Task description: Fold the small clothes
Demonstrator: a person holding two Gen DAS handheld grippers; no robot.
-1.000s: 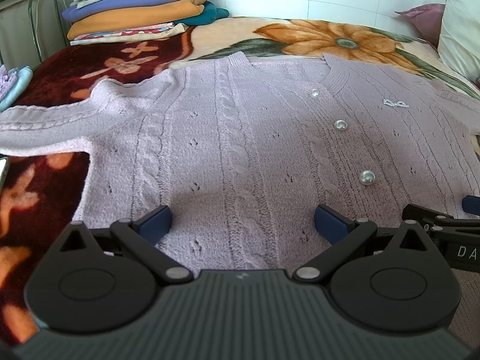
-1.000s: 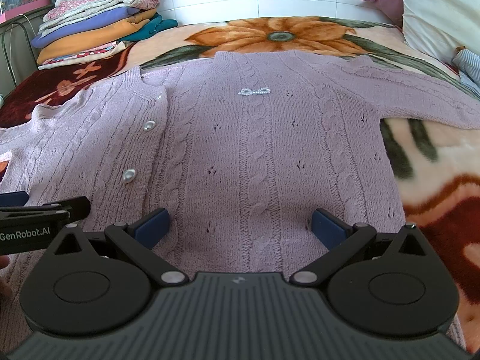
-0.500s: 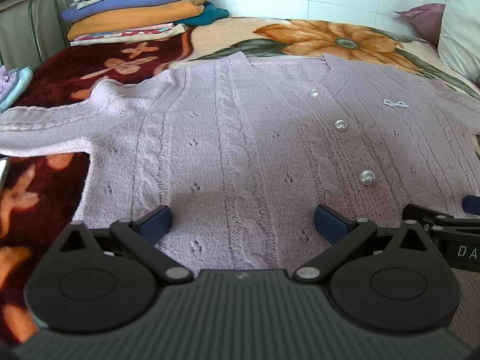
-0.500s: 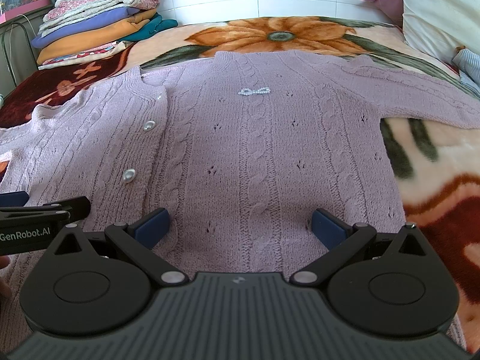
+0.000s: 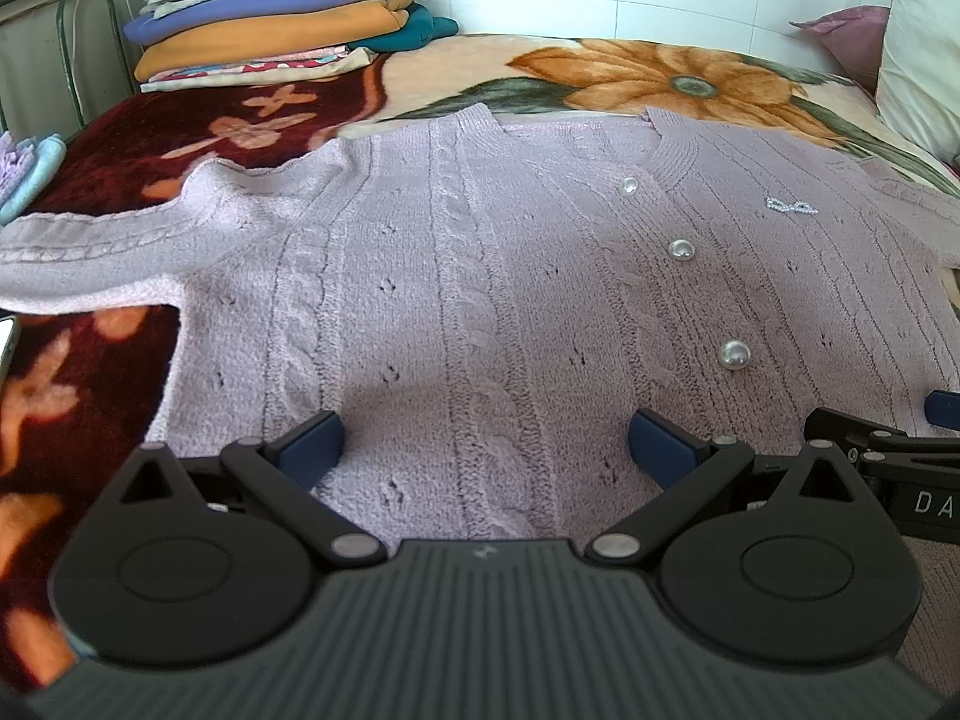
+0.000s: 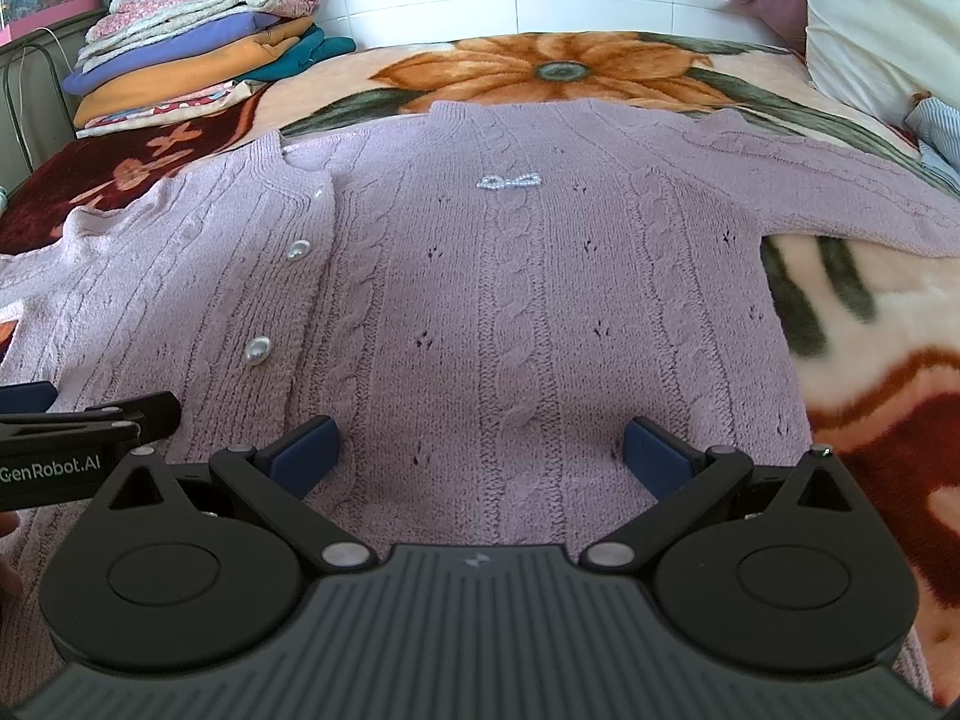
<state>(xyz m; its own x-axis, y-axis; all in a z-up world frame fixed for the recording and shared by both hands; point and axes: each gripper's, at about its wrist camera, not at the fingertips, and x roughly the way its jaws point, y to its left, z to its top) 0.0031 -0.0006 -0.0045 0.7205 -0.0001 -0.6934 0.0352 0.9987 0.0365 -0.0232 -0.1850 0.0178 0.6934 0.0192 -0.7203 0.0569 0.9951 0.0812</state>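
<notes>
**Lilac cardigan spread flat, both grippers over its hem**

Lilac cable-knit wool fills both views: the cardigan (image 5: 480, 276) lies face up and unfolded on a flower-patterned blanket (image 5: 660, 78), sleeves stretched out to either side.

From the left wrist view, a stack of folded clothes (image 5: 270, 18) sits at 11 o'clock at the far edge of the bed. At 9 o'clock the cardigan's left sleeve (image 5: 90, 252) runs off over the dark red part of the blanket. The left gripper (image 5: 485, 441) hovers low over the hem at 6 o'clock, its blue pads (image 5: 312, 444) spread wide with nothing between them but knit below. Pearl buttons (image 5: 682, 249) run down the placket at 2 o'clock, and a small beaded bow (image 5: 791, 207) lies further right.

In the right wrist view the left gripper's side shows at 9 o'clock. The right gripper (image 6: 477, 450) sits at 6 o'clock over the hem, fingers likewise wide apart and empty. A white pillow (image 6: 888, 30) stands at 1 o'clock.
</notes>
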